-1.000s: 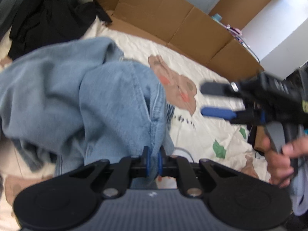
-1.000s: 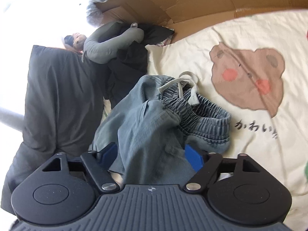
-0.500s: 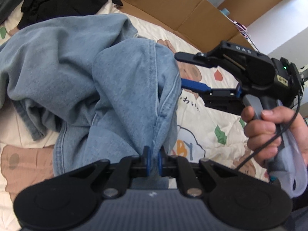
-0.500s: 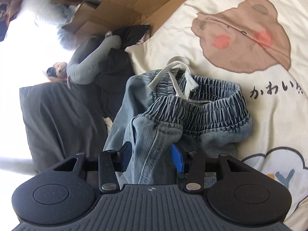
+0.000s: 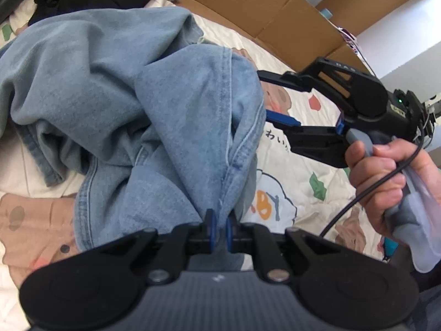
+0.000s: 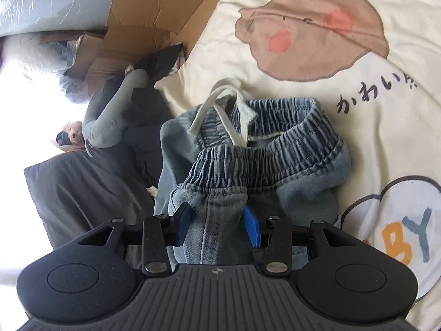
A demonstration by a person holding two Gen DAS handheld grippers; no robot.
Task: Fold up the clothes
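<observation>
Blue denim pants (image 5: pixel 154 115) lie in a bunch on the bed sheet (image 6: pixel 358 115), the cream one with a brown bear (image 6: pixel 311 24) printed on it. The left tool (image 5: pixel 219 227) is pinched tight on a seam of the pants near their close edge. The right tool (image 6: pixel 217 226) has its blue fingers (image 6: pixel 252 227) partly apart, with a fold of denim between them, just below the stretchy waistband (image 6: pixel 264 149). A white drawstring (image 6: pixel 220 113) sits on the far side. Dark clothes (image 6: pixel 110 165) are piled at the left.

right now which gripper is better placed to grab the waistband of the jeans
Right. The right gripper is open with the jeans waistband between its fingers; the left gripper is shut on a seam.
</observation>
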